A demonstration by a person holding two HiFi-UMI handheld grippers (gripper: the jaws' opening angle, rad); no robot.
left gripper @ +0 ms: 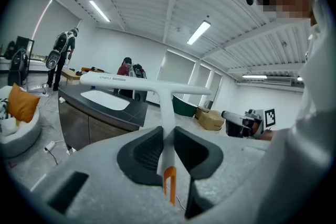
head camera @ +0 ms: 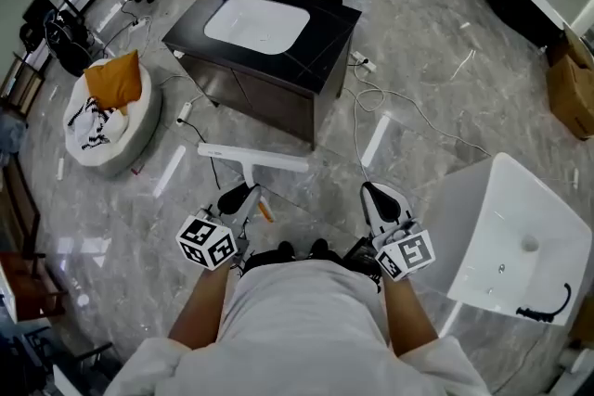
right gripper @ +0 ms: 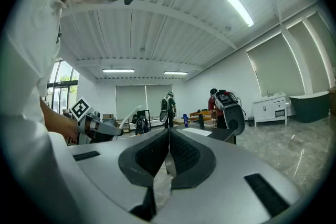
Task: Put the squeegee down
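Light: bright, even, from ceiling strip lights (left gripper: 198, 32) | Glare: white streaks on the glossy floor (head camera: 436, 107) | Edges: fisheye-bent, corners dark

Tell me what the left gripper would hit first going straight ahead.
Most likely the dark sink cabinet: the left gripper, shut on the squeegee, aims at its front, so the blade would touch first. Depth is unclear.

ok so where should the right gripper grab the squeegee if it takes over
Probably the squeegee by its bare handle between the left gripper and the crossbar, coming in from the right gripper's side: the handle is slim and straight, while the crossbar is long and would likely swing.
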